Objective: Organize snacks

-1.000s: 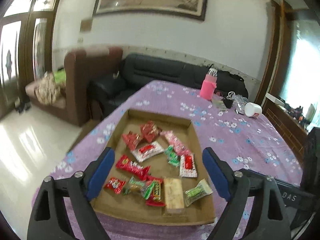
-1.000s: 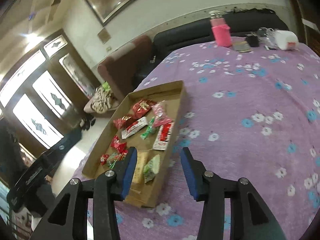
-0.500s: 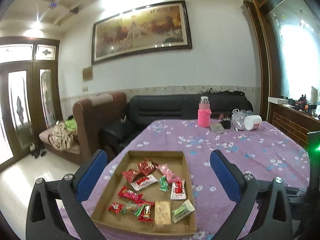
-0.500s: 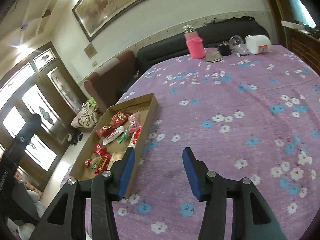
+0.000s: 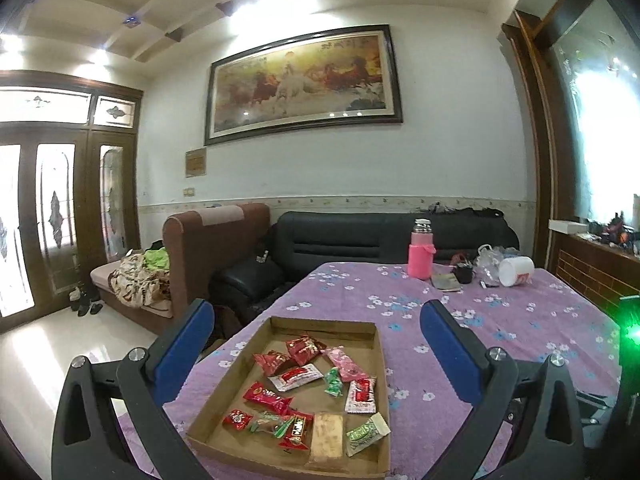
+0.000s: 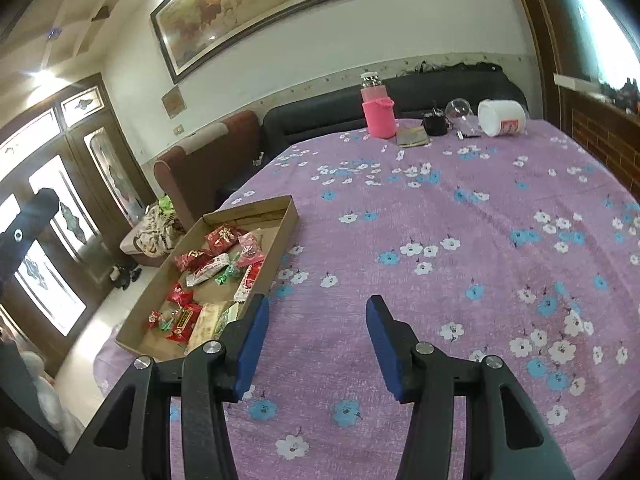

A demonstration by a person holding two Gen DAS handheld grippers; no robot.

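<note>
A shallow cardboard tray point(image 5: 325, 325) lies on the purple flowered tablecloth point(image 5: 460, 308). It holds several wrapped snacks: red packets point(image 5: 267, 397), a pink one point(image 5: 345, 365), green ones point(image 5: 333, 381) and a beige bar point(image 5: 328, 436). My left gripper point(image 5: 316, 314) hovers level in front of the tray, open wide, with nothing between its blue pads. In the right wrist view the tray point(image 6: 289, 221) sits to the left. My right gripper point(image 6: 318, 302) is open over bare cloth just right of the tray's near corner, holding nothing.
A pink bottle point(image 5: 420, 258), a white cup on its side point(image 5: 516, 271), a dark wallet and small items stand at the table's far end point(image 6: 440, 128). A black sofa point(image 5: 360, 236) and a brown one point(image 5: 216, 240) lie beyond. The table edge drops off left of the tray.
The left gripper's jaws spread wider and its view tipped up and back, so the tray sits lower and smaller. The right gripper swung right, off the tray, over bare cloth.
</note>
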